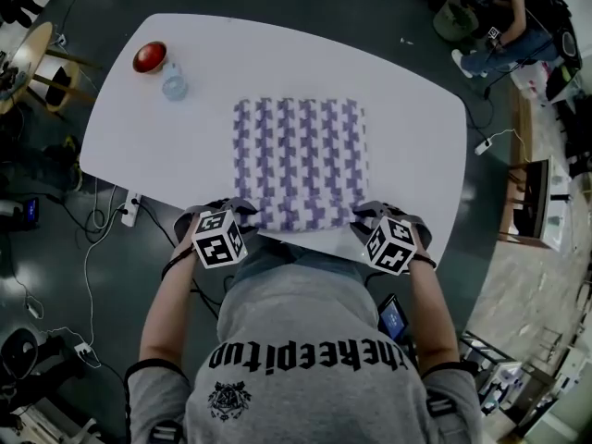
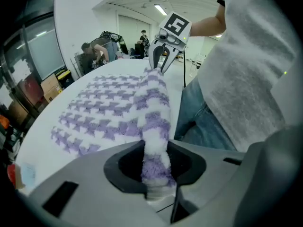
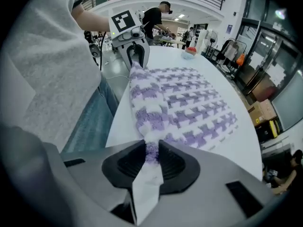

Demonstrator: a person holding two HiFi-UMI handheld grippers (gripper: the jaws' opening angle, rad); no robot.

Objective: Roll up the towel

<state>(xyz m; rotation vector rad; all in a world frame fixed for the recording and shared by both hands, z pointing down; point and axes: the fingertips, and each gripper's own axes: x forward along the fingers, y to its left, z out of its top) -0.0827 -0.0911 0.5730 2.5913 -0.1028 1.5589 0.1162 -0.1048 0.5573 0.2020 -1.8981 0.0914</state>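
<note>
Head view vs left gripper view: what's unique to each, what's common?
Head view only: the left gripper's marker cube, the hand holding it, and the lettering on the person's shirt.

Left gripper view only: its pads pressing a bunched fold of the towel's near edge, and people at the room's far end.

Both: the purple-and-white towel on the white table, with the right gripper holding the same edge's other end.
</note>
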